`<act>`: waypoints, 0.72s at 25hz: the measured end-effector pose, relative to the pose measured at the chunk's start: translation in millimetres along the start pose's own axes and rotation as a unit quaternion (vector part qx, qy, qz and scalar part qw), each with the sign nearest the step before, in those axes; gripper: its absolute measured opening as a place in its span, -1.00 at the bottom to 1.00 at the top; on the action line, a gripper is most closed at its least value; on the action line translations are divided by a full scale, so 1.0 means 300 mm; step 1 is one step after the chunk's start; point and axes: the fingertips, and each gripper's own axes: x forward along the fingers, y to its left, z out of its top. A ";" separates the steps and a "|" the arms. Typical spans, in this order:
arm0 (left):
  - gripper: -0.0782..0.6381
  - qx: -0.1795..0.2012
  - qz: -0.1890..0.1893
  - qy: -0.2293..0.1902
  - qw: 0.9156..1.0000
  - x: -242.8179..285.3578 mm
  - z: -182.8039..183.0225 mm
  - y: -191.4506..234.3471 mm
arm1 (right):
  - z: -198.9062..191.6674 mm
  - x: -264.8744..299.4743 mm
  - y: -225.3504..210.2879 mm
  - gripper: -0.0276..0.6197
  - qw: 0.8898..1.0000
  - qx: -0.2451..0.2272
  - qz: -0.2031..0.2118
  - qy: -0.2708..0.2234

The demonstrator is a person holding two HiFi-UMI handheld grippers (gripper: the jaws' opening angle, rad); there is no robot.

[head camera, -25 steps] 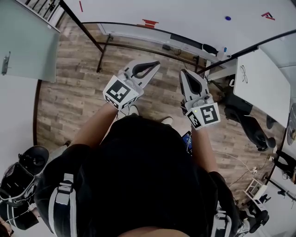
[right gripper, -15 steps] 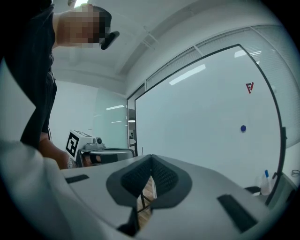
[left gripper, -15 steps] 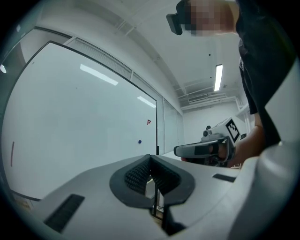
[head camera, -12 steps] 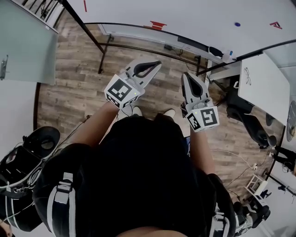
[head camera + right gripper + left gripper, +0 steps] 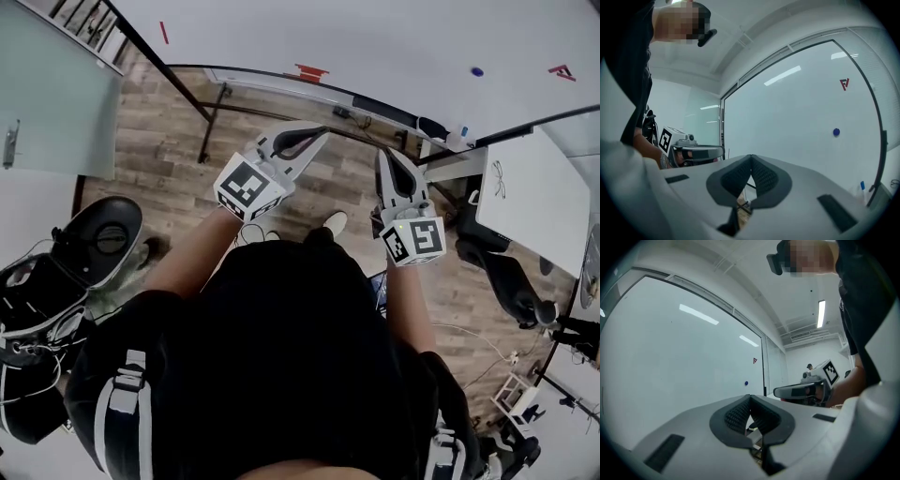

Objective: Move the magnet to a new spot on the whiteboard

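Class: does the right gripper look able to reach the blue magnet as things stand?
Probably not yet: the right gripper hangs short of the whiteboard, jaws shut, though nothing blocks the magnet.

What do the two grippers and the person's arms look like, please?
The left gripper and right gripper each have a light grey, tapered shell with black textured pads lining the jaws. Each carries a white cube with black square markers at its rear, the left cube and the right cube. The person wears a black top; the forearms are uncovered.
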 end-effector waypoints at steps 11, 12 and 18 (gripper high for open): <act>-0.77 0.004 0.002 -0.002 1.000 0.436 0.037 0.023 | 0.069 0.049 -0.431 -0.92 1.000 -0.002 -0.003 -0.009; -0.77 0.005 0.003 -0.002 1.000 0.472 0.039 0.023 | 0.070 0.048 -0.468 -0.92 1.000 -0.002 -0.005 -0.009; -0.77 0.005 0.016 -0.009 1.000 0.648 0.054 0.044 | 0.075 0.060 -0.655 -0.92 1.000 -0.003 -0.017 -0.009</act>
